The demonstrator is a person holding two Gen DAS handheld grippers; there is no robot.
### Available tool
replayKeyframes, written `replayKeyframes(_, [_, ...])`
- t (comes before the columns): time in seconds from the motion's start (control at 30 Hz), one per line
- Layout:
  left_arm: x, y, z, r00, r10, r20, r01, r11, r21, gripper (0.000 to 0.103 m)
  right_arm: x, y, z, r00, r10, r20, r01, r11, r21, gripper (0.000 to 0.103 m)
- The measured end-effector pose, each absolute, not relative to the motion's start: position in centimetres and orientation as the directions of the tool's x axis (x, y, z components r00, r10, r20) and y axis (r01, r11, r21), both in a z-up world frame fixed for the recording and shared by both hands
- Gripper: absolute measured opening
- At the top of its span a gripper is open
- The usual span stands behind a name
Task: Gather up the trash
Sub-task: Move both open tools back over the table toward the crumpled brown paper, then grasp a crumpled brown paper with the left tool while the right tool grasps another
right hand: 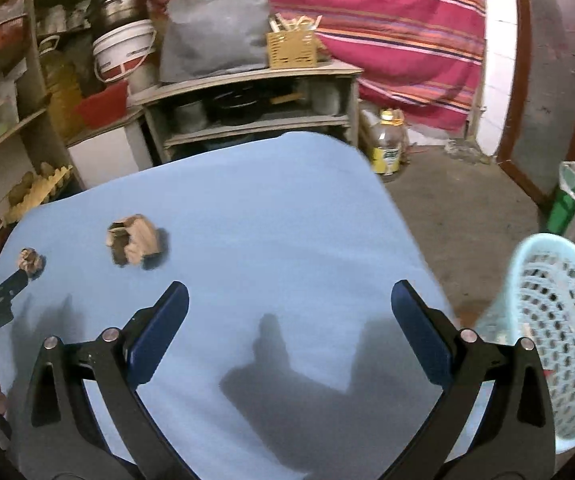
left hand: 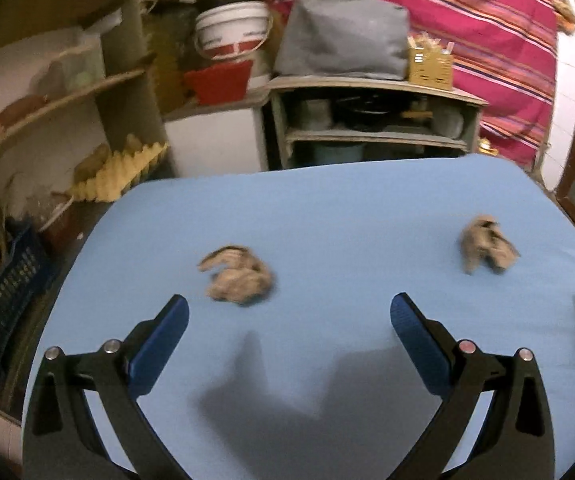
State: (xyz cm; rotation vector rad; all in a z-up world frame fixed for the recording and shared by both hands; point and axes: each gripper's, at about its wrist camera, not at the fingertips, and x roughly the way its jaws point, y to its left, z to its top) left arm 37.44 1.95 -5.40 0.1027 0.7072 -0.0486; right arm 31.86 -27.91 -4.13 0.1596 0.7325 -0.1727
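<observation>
Across the blue desk point(left hand: 327, 208) lie two crumpled paper wads, centre-left point(left hand: 239, 280) and right point(left hand: 487, 249), apparently untouched, while both left gripper point(left hand: 289, 320) and right gripper point(right hand: 289, 308) fingers spread wide, empty.

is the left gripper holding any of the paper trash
No, the left gripper is open and empty above the blue table, with the nearest crumpled paper lying just ahead.
</observation>
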Motion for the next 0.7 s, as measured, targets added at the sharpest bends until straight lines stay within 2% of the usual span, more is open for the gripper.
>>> replayKeyframes(0.13, [40.1, 5.0, -6.4, 0.734, -0.01, -0.679, 0.029, 0.999, 0.017, 0.099, 33.6, -25.0, -5.4, 0.711, -0.07, -0.699, 0.181, 0.98, 0.086, 0.099])
replayKeyframes(0.27, [41.5, 5.6, -6.9, 0.728, 0.007, -0.686, 0.021, 0.999, 0.032, 0.098, 35.1, -22.9, -6.1, 0.702, -0.078, -0.707, 0.156, 0.987, 0.047, 0.099])
replayKeyframes(0.4, [42.4, 6.1, -7.3, 0.709, -0.034, -0.705, 0.031, 0.999, -0.017, 0.096, 36.9, -21.3, -6.2, 0.705, -0.068, -0.706, 0.123, 0.992, 0.027, 0.099])
replayKeyframes(0.53, [43.1, 6.1, -7.5, 0.696, -0.077, -0.714, 0.058, 0.997, -0.051, 0.077, 38.7, -19.6, -6.1, 0.707, -0.034, -0.707, 0.082, 0.996, 0.034, 0.099])
replayKeyframes(0.6, [43.6, 6.2, -7.9, 0.67, -0.113, -0.734, 0.076, 0.994, -0.084, 0.063, 39.7, -18.5, -6.2, 0.703, -0.022, -0.711, 0.056, 0.998, 0.024, 0.099])
replayKeyframes(0.67, [44.1, 6.4, -8.3, 0.645, -0.146, -0.75, 0.083, 0.989, -0.122, 0.054, 40.8, -17.6, -6.2, 0.7, -0.027, -0.714, 0.038, 0.999, -0.001, 0.099])
replayKeyframes(0.7, [44.2, 6.7, -8.3, 0.64, -0.167, -0.75, 0.085, 0.986, -0.147, 0.054, 41.2, -17.2, -6.3, 0.698, -0.03, -0.715, 0.032, 0.999, -0.011, 0.099])
